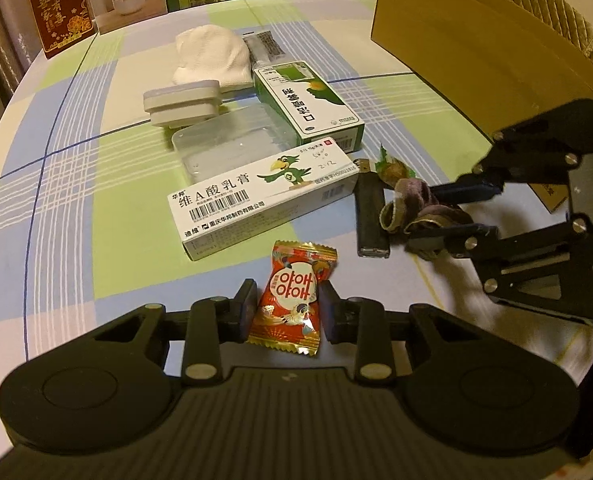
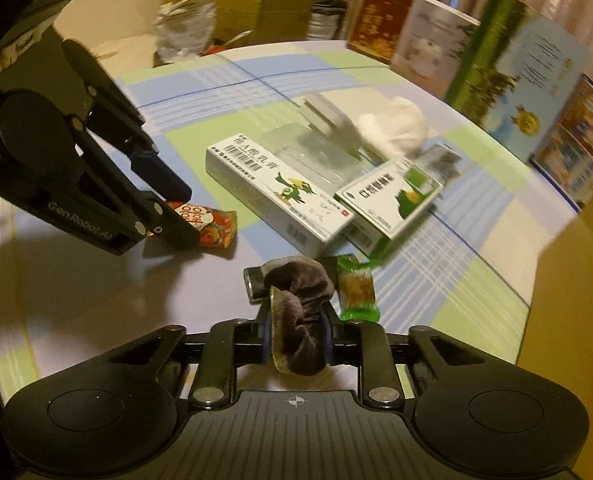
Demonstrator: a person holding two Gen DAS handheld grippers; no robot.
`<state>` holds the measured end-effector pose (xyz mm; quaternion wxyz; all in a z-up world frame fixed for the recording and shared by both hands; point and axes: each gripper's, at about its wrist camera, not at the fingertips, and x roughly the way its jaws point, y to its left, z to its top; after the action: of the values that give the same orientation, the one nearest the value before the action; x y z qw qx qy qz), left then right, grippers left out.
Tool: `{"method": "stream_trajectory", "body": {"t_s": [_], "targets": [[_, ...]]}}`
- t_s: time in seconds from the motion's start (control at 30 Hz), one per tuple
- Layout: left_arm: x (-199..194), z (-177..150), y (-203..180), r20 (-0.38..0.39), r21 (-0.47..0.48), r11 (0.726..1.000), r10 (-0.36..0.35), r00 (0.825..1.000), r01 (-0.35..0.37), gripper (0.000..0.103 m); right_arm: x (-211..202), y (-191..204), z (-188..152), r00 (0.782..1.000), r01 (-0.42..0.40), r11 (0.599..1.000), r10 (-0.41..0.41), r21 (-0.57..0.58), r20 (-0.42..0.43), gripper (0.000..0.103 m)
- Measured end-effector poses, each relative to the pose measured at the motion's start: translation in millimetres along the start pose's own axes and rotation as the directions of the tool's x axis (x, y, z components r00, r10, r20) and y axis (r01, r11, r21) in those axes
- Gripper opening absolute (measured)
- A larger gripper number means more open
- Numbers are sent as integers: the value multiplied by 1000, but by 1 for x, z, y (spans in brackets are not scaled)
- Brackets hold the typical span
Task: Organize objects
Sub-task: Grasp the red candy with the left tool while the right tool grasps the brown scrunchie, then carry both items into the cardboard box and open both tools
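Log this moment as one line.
left gripper: around red candy packet | right gripper: shut on brown velvet scrunchie | cardboard box: right

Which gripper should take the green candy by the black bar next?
Probably the right gripper, once it drops the scrunchie it is shut on: the green candy lies just ahead of its fingers. The left gripper is farther away and straddles the red candy.
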<state>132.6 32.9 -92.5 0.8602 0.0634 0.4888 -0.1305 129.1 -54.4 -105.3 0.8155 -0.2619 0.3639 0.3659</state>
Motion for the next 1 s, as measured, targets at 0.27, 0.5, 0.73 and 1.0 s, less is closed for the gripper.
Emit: {"method": "stream_trajectory", "body": {"t_s": [0.27, 0.5, 0.73, 1.0], "targets": [[-28, 4, -11, 40, -38, 999, 8, 999, -6, 10, -51, 1, 0, 995, 70, 985, -80, 160, 53, 17], [-45, 5, -20, 53, -35, 999, 26, 998, -24, 13, -94, -3, -5, 987, 119, 968, -140, 220, 83, 17], [-23, -6, -12, 4, -86, 996, 32, 999, -32, 34, -104, -2, -23, 988, 115, 953, -139, 279, 71, 17], [4, -3, -14, -31, -89, 994, 57, 998, -60, 33, -89, -13, -29, 991, 104, 938, -127, 329, 48, 17]]}}
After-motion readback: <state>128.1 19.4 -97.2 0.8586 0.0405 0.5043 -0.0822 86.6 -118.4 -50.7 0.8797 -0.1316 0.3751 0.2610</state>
